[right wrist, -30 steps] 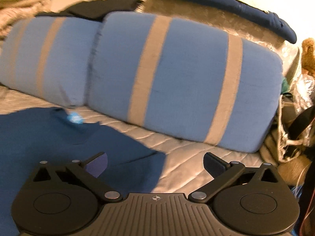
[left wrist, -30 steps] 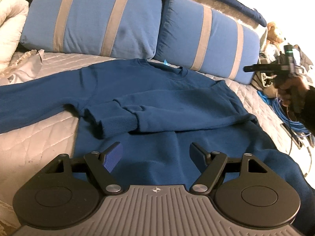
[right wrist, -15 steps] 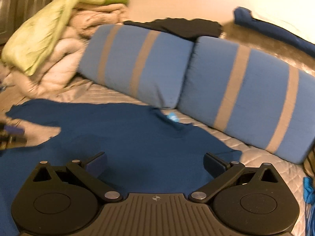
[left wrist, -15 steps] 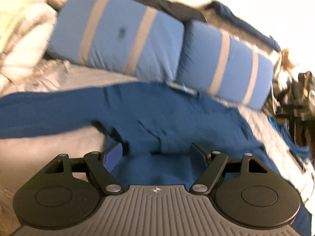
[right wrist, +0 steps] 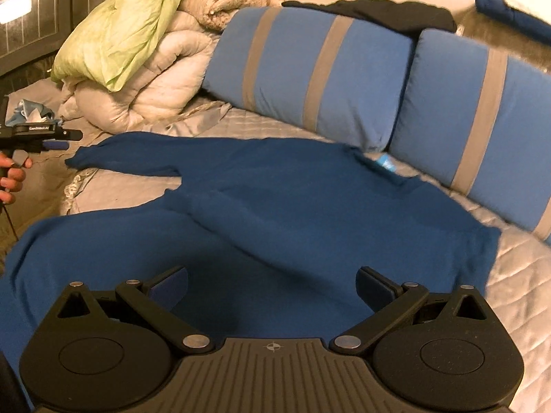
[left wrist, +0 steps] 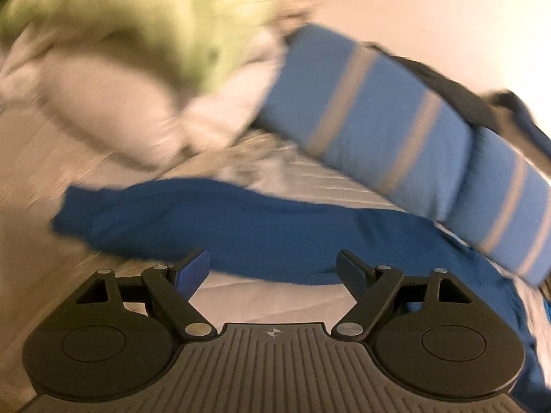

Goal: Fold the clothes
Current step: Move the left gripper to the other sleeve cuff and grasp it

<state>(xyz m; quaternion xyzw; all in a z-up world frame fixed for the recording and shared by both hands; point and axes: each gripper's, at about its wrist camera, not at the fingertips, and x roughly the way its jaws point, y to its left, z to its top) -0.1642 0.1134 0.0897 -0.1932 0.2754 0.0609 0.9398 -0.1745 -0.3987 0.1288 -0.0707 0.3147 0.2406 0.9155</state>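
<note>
A dark blue sweater (right wrist: pixel 310 206) lies flat on the quilted bed, neck towards the pillows. One sleeve is folded across its body; the other sleeve (right wrist: pixel 131 155) stretches out to the left. In the blurred left wrist view that sleeve (left wrist: pixel 241 230) lies just beyond my left gripper (left wrist: pixel 272 261), whose jaws are opening with nothing between them. The right wrist view shows the left gripper (right wrist: pixel 51 137) in a hand (right wrist: pixel 10 172), close to the sleeve's cuff (right wrist: pixel 77 160). My right gripper (right wrist: pixel 272 278) hovers open over the sweater's lower body, holding nothing.
Two blue pillows with grey stripes (right wrist: pixel 310 69) (right wrist: pixel 482 120) lean along the back of the bed. A heap of cream and green duvets (right wrist: pixel 137 69) fills the back left corner. Bare quilted cover (right wrist: pixel 516 275) shows to the right of the sweater.
The left gripper has swung left from over the sweater's body to the outstretched sleeve and rolled. The right gripper has turned left from the pillows and now looks over the whole sweater.
</note>
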